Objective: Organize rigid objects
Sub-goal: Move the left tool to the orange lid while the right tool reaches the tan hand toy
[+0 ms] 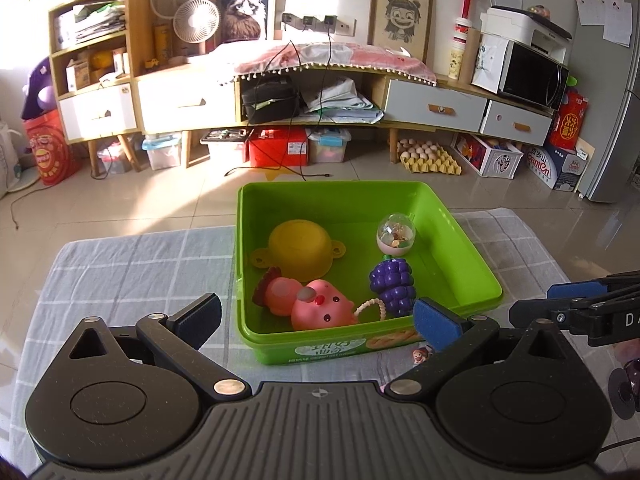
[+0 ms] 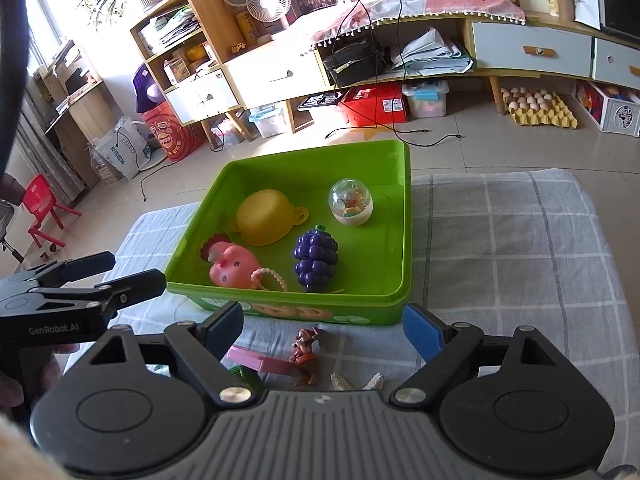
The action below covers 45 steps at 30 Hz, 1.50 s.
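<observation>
Sunlit tile floor and a long wooden sideboard [image 1: 280, 92] fill the background, with an egg tray [image 1: 430, 156] and storage boxes beneath it. Nearer, a grey checked cloth [image 2: 500, 248] covers the work surface and carries a green bin [image 2: 406, 208], printed label on its front wall unreadable. Inside the bin lie an upturned yellow toy pot [image 2: 266, 216], a pink chicken toy [image 2: 232, 266], purple toy grapes [image 2: 316, 258] with their long axis running front to back and stem toward the far wall, and a clear capsule ball [image 2: 351, 202]. On the cloth just before the bin stands a small figurine [image 2: 306, 350] beside a flat pink piece [image 2: 260, 360]. The left gripper [image 1: 316, 318] and right gripper [image 2: 324, 326] both hover spread wide, holding nothing; "GenRobot.AI" reads on the left one's side.
</observation>
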Tool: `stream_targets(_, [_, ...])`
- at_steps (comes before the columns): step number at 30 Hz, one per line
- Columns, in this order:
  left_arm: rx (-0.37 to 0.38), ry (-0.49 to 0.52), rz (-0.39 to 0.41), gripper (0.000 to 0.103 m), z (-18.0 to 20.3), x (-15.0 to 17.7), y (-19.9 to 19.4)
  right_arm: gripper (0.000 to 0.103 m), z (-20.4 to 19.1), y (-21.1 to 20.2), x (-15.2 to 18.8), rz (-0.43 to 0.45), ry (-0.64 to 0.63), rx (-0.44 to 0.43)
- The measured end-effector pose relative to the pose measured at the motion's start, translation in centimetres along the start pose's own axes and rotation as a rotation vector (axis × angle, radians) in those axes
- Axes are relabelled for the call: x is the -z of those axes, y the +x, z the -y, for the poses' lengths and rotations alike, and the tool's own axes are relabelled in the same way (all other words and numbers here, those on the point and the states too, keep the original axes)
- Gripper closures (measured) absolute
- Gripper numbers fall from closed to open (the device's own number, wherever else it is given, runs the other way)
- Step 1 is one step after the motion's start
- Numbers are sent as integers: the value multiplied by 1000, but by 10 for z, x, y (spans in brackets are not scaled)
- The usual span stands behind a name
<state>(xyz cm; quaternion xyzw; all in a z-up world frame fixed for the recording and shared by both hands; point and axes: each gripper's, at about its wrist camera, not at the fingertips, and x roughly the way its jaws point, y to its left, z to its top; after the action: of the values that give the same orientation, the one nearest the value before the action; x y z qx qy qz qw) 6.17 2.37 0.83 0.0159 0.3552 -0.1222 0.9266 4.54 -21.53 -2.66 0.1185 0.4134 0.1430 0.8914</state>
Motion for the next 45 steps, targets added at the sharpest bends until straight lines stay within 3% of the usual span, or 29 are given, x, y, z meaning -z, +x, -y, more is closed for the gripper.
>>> stream_targets(17, [46, 129, -3, 5, 22, 75, -24, 38, 11, -14, 71, 17, -132, -79])
stream_targets(34, [280, 300, 69, 5, 47, 156, -52, 38, 29, -19, 151, -2, -308, -109])
stream_targets(45, [263, 368, 38, 5, 54, 185, -29, 35, 29, -12, 185, 13, -401, -102])
